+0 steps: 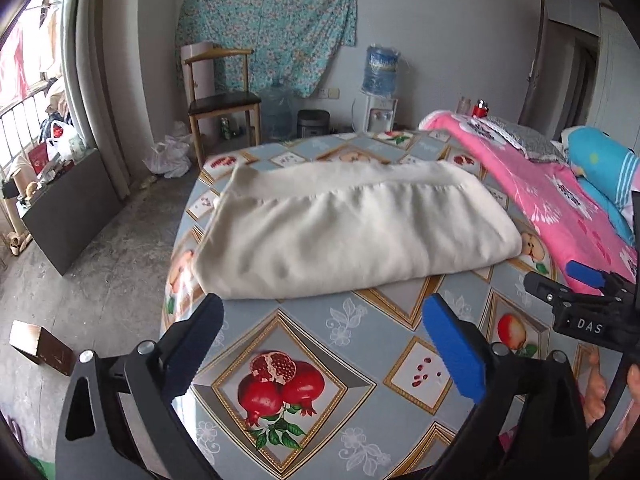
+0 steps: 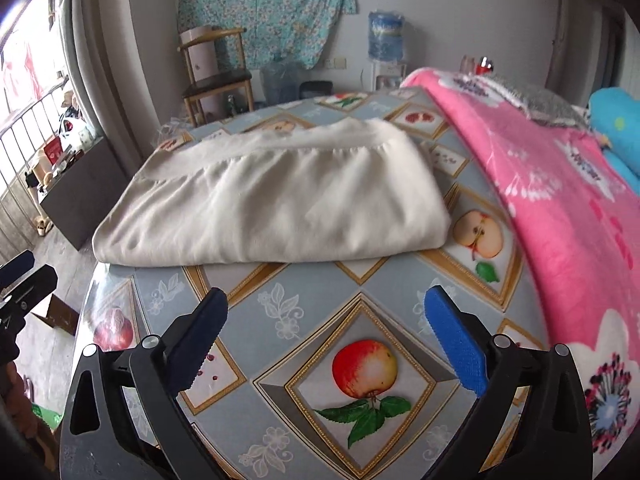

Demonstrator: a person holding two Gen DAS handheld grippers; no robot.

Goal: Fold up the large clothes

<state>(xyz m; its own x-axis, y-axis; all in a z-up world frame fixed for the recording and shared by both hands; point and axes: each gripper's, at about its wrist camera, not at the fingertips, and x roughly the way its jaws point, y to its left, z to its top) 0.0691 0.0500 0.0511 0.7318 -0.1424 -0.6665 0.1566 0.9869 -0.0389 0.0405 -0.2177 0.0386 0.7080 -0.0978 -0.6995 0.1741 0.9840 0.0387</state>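
Note:
A cream-white garment (image 1: 352, 228) lies folded into a thick rectangle on the table with the fruit-print cloth (image 1: 304, 344); it also shows in the right wrist view (image 2: 276, 204). My left gripper (image 1: 324, 308) is open and empty, a short way in front of the garment's near edge. My right gripper (image 2: 326, 300) is open and empty, also just in front of the near edge. The right gripper's body shows at the right edge of the left wrist view (image 1: 580, 300). The left gripper's tip shows at the left edge of the right wrist view (image 2: 24, 276).
A pink floral blanket (image 2: 560, 184) and a blue cushion (image 1: 604, 168) lie on the table's right side. A wooden chair (image 1: 220, 96), water bottles and a dispenser (image 1: 380, 92) stand behind. A cardboard box (image 1: 40, 348) sits on the floor at left.

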